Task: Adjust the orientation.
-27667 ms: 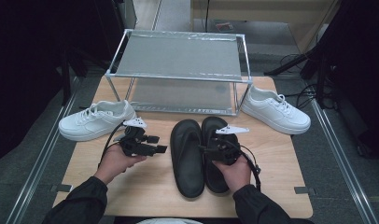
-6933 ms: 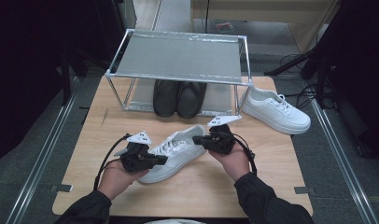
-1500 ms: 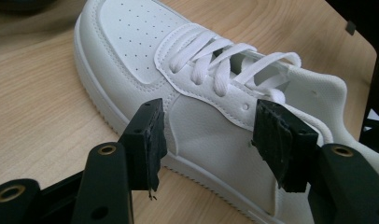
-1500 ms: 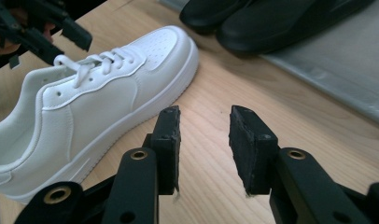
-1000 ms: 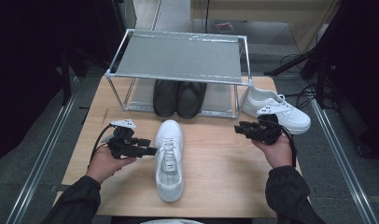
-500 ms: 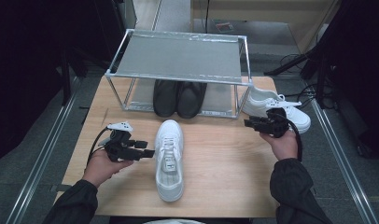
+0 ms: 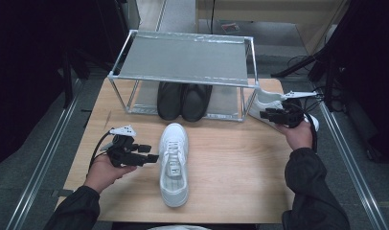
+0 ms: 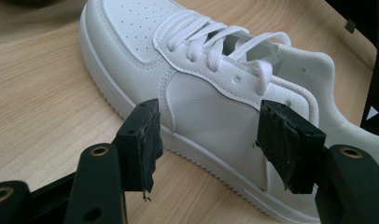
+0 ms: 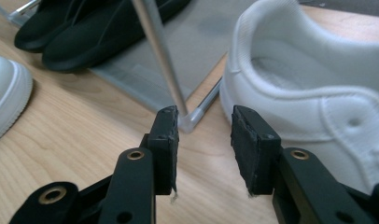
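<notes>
My right gripper (image 9: 204, 149), jaws apart and empty, nears the second sneaker (image 9: 318, 84) beside the rack (image 7: 183, 55); left gripper (image 8: 215, 144) waits open.

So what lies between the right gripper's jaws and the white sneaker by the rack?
Bare wood table separates the right gripper from the sneaker's heel, in the right gripper view.

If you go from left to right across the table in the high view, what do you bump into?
Left gripper → white sneaker in the middle → right gripper, beside the second white sneaker at the rack's right end.
</notes>
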`<state>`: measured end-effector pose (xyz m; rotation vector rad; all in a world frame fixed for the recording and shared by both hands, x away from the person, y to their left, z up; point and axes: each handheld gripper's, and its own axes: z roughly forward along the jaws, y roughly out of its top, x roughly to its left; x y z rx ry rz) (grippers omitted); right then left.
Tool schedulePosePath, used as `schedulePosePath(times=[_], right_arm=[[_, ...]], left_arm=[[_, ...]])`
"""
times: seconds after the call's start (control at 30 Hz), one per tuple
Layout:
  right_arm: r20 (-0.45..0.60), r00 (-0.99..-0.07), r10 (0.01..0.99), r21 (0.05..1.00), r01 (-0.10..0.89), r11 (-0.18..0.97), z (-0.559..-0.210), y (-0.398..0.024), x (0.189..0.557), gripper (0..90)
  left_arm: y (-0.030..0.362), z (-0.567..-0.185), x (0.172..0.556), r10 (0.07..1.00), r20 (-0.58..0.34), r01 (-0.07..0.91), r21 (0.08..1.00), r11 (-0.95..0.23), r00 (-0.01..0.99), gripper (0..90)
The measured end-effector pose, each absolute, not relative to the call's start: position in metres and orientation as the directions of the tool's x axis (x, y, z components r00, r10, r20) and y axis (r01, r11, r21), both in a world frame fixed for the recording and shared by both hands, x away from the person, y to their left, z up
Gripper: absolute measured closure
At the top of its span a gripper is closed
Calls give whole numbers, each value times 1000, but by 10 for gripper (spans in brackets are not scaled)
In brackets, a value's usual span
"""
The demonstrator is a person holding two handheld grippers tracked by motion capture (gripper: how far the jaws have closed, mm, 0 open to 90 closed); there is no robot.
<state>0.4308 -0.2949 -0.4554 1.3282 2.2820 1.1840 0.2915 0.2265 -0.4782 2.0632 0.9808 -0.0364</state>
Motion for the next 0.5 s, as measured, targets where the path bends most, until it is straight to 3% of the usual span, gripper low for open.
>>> schedulePosePath(times=[0.5], right_arm=[[165,-525,835,740,625,247,-437,-324,469,631]], left_arm=[[224,-477,290,625,-327,635,681,-364,709,409]])
